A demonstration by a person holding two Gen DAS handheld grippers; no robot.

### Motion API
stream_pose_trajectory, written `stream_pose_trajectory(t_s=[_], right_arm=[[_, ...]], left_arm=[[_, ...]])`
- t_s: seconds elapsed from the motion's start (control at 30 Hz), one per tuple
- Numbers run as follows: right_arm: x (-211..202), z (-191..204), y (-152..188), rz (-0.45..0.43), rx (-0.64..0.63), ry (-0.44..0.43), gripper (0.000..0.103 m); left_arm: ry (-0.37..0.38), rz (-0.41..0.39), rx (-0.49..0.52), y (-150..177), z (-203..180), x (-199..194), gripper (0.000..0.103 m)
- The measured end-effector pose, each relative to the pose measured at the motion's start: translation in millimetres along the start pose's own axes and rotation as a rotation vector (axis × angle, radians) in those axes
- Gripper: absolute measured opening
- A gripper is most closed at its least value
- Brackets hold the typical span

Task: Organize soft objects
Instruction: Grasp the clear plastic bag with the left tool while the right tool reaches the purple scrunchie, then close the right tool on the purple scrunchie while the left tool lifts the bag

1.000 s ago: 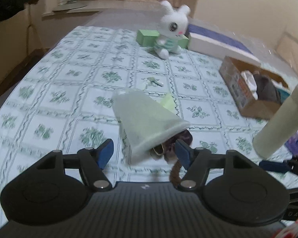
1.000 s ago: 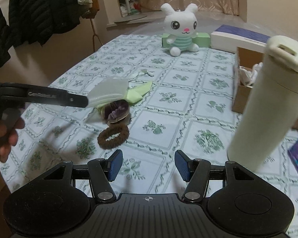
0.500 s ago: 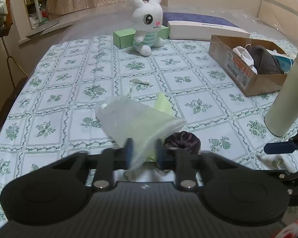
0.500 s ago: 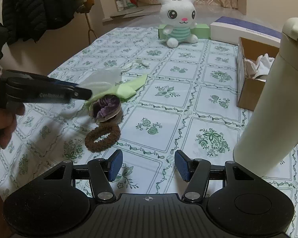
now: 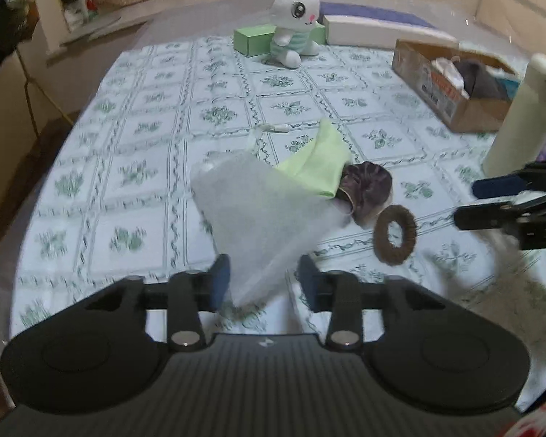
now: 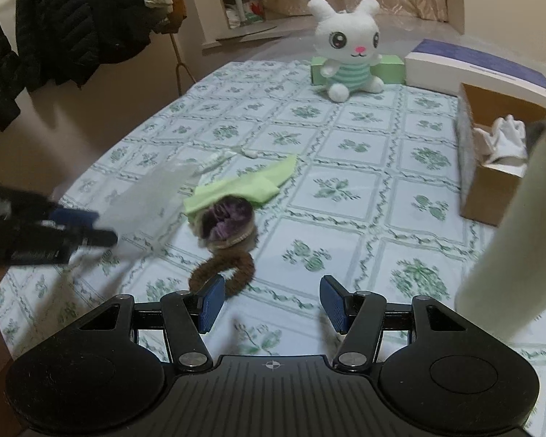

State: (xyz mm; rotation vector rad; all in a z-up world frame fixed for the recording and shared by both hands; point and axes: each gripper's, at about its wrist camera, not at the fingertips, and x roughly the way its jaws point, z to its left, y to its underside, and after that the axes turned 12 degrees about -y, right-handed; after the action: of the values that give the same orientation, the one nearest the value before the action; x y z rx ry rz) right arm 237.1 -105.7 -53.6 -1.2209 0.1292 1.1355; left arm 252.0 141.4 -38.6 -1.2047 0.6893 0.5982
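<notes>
Lying crumpled at frame centre: one translucent pouch (image 5: pixel 258 215), one green cloth (image 5: pixel 316 167), two scrunchies, brown (image 5: pixel 395 235) and purple (image 5: pixel 367 189); left gripper (image 5: pixel 264 282) and right gripper (image 6: pixel 271 304) both gaping.

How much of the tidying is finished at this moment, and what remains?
Done: white and grey cloths lie in the cardboard box. In hand: nothing; the left tool is open around the clear bag, the right tool open near the brown hair tie. Left: green cloth, purple scrunchie.
</notes>
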Motion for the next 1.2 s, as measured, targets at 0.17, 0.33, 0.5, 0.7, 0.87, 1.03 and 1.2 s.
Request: stream_pose_trajectory(t_s=[0.17, 0.33, 0.5, 0.7, 0.87, 1.03, 1.2], right_arm=[[17, 2, -14, -0.001, -0.019, -0.030, 0.058], [38, -1, -31, 0.010, -0.031, -0.047, 0.058], [47, -8, -37, 0.013, -0.040, -0.029, 0.058], [56, -18, -36, 0.016, -0.026, -0.028, 0.058], [66, -17, -37, 0.017, -0.026, -0.061, 0.058], [79, -10, -42, 0.015, -0.039, -0.099, 0.058], [97, -3, -46, 0.039, -0.058, -0.105, 0.058]], left_arm=[[0.030, -0.015, -0.114, 2, 14, -4, 0.069], [-0.004, -0.004, -0.205, -9, 20, 17, 0.070], [0.006, 0.029, -0.281, -15, 15, 49, 0.072], [0.001, 0.060, -0.256, -22, -1, 75, 0.061], [-0.056, 0.053, -0.218, -19, 2, 72, 0.006], [-0.063, 0.036, -0.226, -14, 18, 58, 0.000], [-0.061, 0.000, -0.237, -16, 24, 43, 0.000]])
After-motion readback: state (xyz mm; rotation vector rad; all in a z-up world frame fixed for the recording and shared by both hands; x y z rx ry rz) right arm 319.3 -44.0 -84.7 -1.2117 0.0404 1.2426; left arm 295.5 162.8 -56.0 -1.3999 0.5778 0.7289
